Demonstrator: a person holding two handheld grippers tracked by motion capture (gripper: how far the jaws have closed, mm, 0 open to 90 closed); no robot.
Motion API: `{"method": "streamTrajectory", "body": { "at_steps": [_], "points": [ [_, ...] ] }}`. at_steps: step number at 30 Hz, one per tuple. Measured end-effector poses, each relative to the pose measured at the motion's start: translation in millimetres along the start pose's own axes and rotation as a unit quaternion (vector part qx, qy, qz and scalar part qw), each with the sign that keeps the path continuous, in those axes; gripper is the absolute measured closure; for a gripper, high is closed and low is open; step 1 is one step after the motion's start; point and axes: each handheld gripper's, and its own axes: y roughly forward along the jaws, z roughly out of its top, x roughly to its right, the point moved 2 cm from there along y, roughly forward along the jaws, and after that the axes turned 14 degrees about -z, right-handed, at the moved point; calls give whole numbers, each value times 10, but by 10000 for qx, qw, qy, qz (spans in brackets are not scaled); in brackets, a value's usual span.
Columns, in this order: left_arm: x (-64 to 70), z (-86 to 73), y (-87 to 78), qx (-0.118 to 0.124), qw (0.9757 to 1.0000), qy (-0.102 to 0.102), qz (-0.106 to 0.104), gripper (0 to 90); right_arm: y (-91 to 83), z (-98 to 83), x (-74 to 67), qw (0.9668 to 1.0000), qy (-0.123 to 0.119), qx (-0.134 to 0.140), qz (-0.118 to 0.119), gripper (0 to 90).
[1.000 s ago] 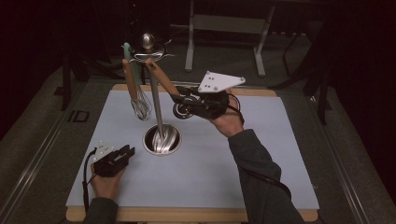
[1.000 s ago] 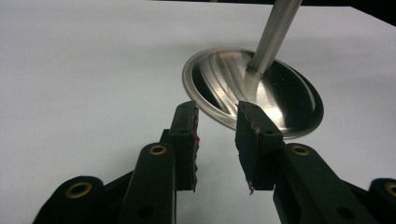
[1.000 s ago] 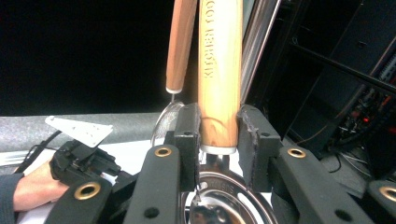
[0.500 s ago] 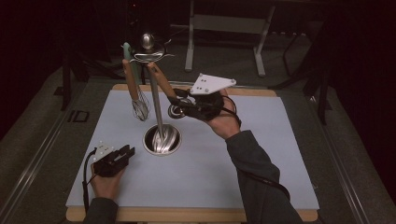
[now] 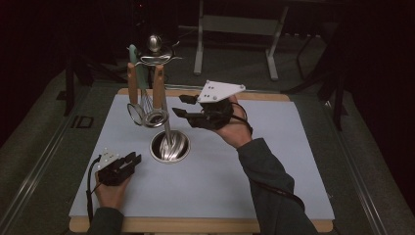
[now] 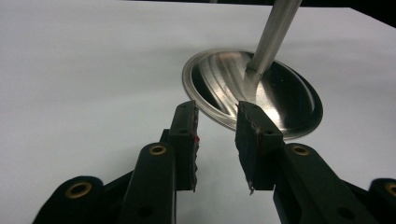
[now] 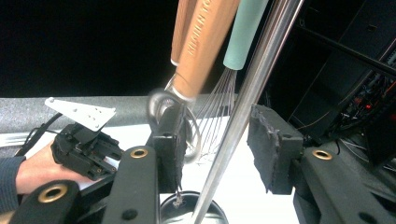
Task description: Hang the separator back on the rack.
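Now the wooden-handled strainer (image 5: 155,100) is seen hanging free on the rack (image 5: 165,122), released: the right tongs (image 5: 183,108) have just been opening and are empty beside it. The left tongs (image 5: 128,164) rest half-open, empty, on the counter (image 5: 274,147).

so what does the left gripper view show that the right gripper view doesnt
Left gripper view: the left gripper with its jaws apart over the white mat, just short of the stand's round steel base. Right gripper view: hanging wooden handles, a teal-handled whisk, and the right gripper, whose jaws have just been opening, with nothing pressed between them. Both: the stand's steel pole.
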Motion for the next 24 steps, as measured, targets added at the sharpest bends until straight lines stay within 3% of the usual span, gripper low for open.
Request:
{"method": "streamTrajectory", "body": {
  "at_steps": [8,21,24],
  "points": [
    [0,0,-1,-10,10000,3,-2,691,-65,-11,55,10000,49,1,-21,554],
    [0,0,0,8,10000,-4,-4,690,-149,-151,71,9996,90,-267,84,529],
    [0,0,0,7,10000,-5,-5,690,-161,-218,89,9992,151,-373,15,523]
  ]
}}
